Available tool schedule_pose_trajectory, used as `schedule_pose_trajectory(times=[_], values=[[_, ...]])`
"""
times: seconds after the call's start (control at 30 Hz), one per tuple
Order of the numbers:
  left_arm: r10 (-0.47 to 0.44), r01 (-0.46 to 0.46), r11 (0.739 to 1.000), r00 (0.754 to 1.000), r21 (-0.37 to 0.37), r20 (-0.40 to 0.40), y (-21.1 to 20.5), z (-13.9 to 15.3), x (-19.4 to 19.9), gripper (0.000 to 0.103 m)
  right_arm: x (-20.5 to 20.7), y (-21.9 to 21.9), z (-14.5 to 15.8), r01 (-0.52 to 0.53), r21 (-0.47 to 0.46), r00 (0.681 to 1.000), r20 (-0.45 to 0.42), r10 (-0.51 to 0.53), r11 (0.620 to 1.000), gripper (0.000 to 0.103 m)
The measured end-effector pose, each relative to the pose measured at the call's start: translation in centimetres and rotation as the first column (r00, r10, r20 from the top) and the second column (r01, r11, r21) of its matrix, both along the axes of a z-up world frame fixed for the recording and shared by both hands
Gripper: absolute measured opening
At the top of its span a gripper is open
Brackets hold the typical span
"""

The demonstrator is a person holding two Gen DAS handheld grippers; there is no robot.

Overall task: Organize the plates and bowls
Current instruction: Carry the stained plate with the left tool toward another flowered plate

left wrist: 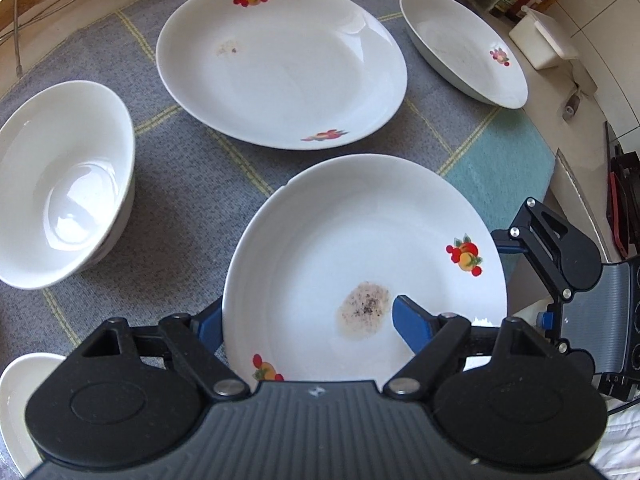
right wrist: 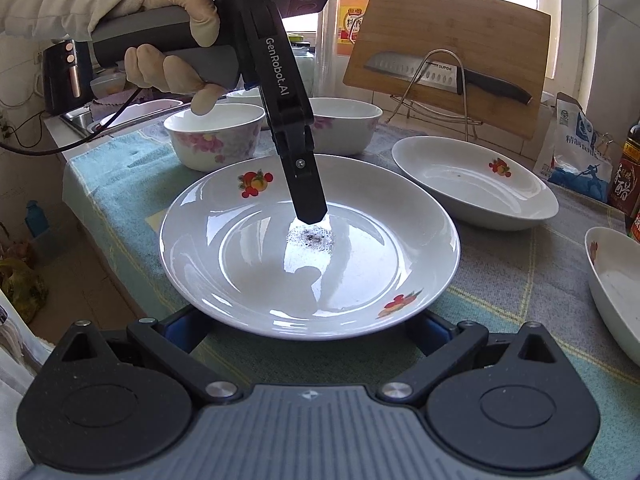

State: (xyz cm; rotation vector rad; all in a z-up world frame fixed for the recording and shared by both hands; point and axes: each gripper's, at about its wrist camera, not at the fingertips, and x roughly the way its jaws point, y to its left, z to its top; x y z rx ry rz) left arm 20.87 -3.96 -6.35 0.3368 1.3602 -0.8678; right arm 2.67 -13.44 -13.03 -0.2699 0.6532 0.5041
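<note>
A white plate with fruit prints and a brown stain lies on the checked cloth, nearest me. My left gripper straddles its rim: one blue finger rests inside on the plate, the other is under the edge, and the jaws stand wide. In the right wrist view the same plate sits between my right gripper's open fingers, which reach under its near rim, and the left gripper points down onto the stain. A second plate lies behind, and a bowl at left.
A deep dish stands at the back right by bottles and a white box. Two flowered bowls stand behind the plate. A cutting board with a knife leans on a rack. Another dish is at far right.
</note>
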Motion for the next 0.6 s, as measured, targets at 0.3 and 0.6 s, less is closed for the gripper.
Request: schedule_pose_trajectory(times=[0.3,0.6], values=[[-0.006,0.005,0.999,1.0,-0.032,-0.022,0.4,0.1,0.2,0.084,0.8,0.5,0.4,-0.007,-0.044,0.998,-0.059,0.005,0.999,0.103],[-0.009,0.008,0.999,1.0,-0.051,-0.019,0.5,0.9,0.2,0.084,1.3,0.5,0.9,-0.019,-0.065,0.997,-0.082,0.013,0.998,0.103]])
